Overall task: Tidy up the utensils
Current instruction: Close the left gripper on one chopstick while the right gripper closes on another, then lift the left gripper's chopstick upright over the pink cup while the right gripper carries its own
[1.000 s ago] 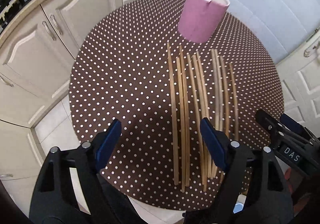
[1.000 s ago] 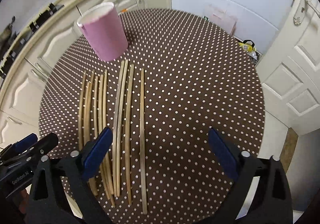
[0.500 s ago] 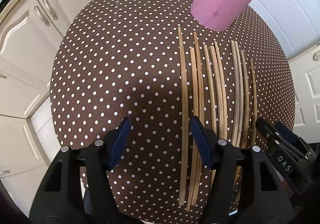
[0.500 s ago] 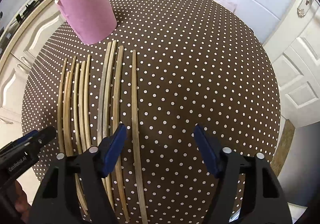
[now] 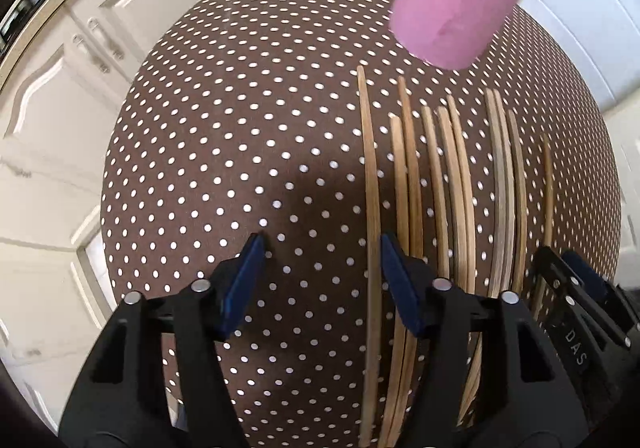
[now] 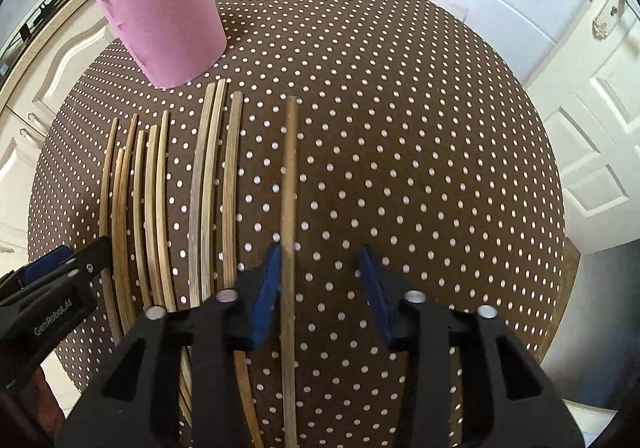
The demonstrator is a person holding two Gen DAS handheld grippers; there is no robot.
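Several bamboo chopsticks (image 5: 448,188) lie side by side on the round brown polka-dot table (image 5: 224,136), also shown in the right wrist view (image 6: 200,188). A pink cylindrical cup (image 5: 456,0) stands upright beyond their far ends, seen too from the right wrist (image 6: 164,12). My left gripper (image 5: 320,252) is open, low over the table, with the leftmost chopstick (image 5: 370,208) just inside its right finger. My right gripper (image 6: 320,260) is open, straddling the rightmost chopstick (image 6: 289,208), which lies beside its left finger.
White kitchen cabinets (image 5: 60,96) curve around the table's left and far side. A white panelled door (image 6: 600,120) and white wall stand to the right. The table's near edge lies just under both grippers. Each gripper shows at the other view's edge (image 6: 52,300).
Both grippers have dropped lower and moved forward over the chopsticks. Their jaws have narrowed but stay open. The chopsticks and cup have not moved.
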